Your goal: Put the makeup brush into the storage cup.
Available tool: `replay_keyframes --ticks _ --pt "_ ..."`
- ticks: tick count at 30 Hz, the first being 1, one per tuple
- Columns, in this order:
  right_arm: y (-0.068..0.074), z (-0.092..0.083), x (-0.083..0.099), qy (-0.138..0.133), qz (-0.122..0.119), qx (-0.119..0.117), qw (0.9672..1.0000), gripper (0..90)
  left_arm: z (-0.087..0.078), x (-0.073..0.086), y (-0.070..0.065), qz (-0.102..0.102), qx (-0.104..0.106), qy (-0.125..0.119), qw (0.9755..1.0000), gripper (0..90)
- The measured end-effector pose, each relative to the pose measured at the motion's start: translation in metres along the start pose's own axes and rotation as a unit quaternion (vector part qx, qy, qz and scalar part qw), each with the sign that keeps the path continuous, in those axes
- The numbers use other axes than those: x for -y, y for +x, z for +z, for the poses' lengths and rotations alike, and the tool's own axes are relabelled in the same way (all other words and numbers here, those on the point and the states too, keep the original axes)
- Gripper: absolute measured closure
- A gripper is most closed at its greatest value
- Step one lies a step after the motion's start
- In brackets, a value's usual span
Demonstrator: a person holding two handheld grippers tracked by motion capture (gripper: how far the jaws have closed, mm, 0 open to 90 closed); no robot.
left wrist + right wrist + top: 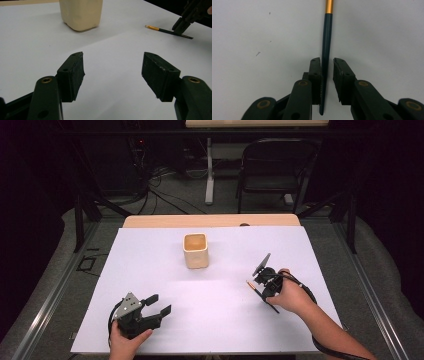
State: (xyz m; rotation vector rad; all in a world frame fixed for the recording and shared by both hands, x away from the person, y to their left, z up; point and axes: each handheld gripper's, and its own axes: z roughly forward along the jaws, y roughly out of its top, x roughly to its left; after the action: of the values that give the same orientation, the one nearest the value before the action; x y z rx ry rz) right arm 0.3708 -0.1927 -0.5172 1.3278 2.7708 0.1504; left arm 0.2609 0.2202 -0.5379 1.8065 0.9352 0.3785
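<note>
My right tongs (327, 68) straddle the dark brush (325, 65), which lies flat on the white desk (210, 320). Its handle touches one pad while a sliver of gap shows at the other, so no grip. My left tongs (113, 71) gape wide, well apart from it.

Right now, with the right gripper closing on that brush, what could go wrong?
1. In the right gripper view the brush sits against one pad while a gap shows at the other, so the right gripper may nudge it sideways rather than clamp it.
2. The handle is thin and lies flat on the table; the pads may scrape the surface.
3. The grip is near the tail, so the brush may droop when lifted.
</note>
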Motion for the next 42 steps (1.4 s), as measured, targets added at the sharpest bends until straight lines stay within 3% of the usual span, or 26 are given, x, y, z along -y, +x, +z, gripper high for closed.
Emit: replay_keyframes --ticks 4,5,6,7,8,9,12,15,20,21,22,24,30,32,33,34,36,39,40,42 --pt "0.000 0.001 -0.001 0.010 0.000 0.003 0.9999 77.2 0.000 0.000 0.001 0.000 -0.001 0.000 1.0000 34.5" --pt "0.001 0.007 0.001 -0.028 0.010 -0.008 0.9995 77.3 0.000 0.000 0.001 0.001 -0.003 0.001 1.0000 34.5" --pt "0.000 0.002 -0.001 0.013 0.000 -0.005 0.9999 77.2 0.000 0.000 0.001 -0.002 -0.003 0.000 1.0000 34.6" --pt "0.001 0.003 -0.001 0.014 -0.001 0.000 0.9999 77.2 0.000 0.000 0.001 -0.002 -0.004 0.000 1.0000 34.7" --pt "0.001 0.006 0.000 -0.006 0.000 0.001 1.0000 77.2 0.000 0.000 0.001 -0.002 -0.004 0.000 1.0000 34.7" --pt "0.001 0.002 -0.002 0.031 -0.004 0.002 0.9995 77.2 0.000 0.000 0.001 -0.003 -0.004 -0.001 1.0000 34.7" --pt "0.001 0.006 -0.002 0.020 -0.005 -0.010 0.9997 77.9 -0.001 0.000 0.001 -0.004 -0.004 -0.002 1.0000 34.7" --pt "0.003 0.007 -0.003 0.019 -0.003 0.000 0.9998 79.2 -0.001 0.000 0.002 -0.006 -0.003 -0.003 1.0000 34.8" --pt "0.004 0.008 -0.003 0.016 -0.003 -0.003 0.9999 82.6 -0.001 0.000 0.002 -0.010 -0.007 -0.006 0.9999 34.8" --pt "0.005 0.011 -0.002 -0.006 0.004 -0.008 0.9999 83.2 -0.001 0.000 0.002 -0.009 -0.007 -0.005 0.9999 34.8" --pt "0.003 0.007 -0.004 0.025 -0.007 -0.011 0.9996 83.5 -0.001 0.000 0.002 -0.009 -0.007 -0.005 0.9999 34.8" --pt "0.003 0.006 -0.005 0.030 -0.007 -0.013 0.9994 83.7 -0.001 0.001 0.002 -0.009 -0.009 -0.004 0.9999 34.9" --pt "0.004 0.006 -0.005 0.030 -0.009 -0.005 0.9995 83.9 -0.001 0.001 0.003 -0.011 -0.009 -0.005 0.9999 34.8" --pt "0.004 0.007 -0.004 0.018 -0.005 -0.006 0.9998 84.0 -0.001 0.001 0.003 -0.012 -0.011 -0.006 0.9999 34.9" --pt "0.003 0.004 -0.005 0.030 -0.011 -0.001 0.9995 84.0 -0.001 0.001 0.003 -0.014 -0.011 -0.007 0.9998 34.9" --pt "0.003 0.004 -0.004 0.018 -0.004 -0.005 0.9998 84.1 -0.001 0.001 0.003 -0.015 -0.012 -0.007 0.9998 34.8" --pt "0.002 -0.002 -0.005 0.024 -0.009 0.001 0.9997 84.4 -0.001 0.001 0.004 -0.017 -0.013 -0.008 0.9997 34.9" --pt "0.001 -0.012 -0.003 -0.003 -0.005 0.002 1.0000 84.5 -0.003 0.000 0.006 -0.023 -0.016 -0.012 0.9995 34.8" --pt "-0.001 -0.017 -0.004 0.006 -0.009 -0.006 0.9999 84.5 -0.003 0.000 0.006 -0.027 -0.018 -0.014 0.9994 34.8" --pt "0.002 -0.023 -0.002 -0.007 0.004 -0.002 1.0000 84.5 -0.005 0.000 0.007 -0.031 -0.022 -0.017 0.9991 34.8"
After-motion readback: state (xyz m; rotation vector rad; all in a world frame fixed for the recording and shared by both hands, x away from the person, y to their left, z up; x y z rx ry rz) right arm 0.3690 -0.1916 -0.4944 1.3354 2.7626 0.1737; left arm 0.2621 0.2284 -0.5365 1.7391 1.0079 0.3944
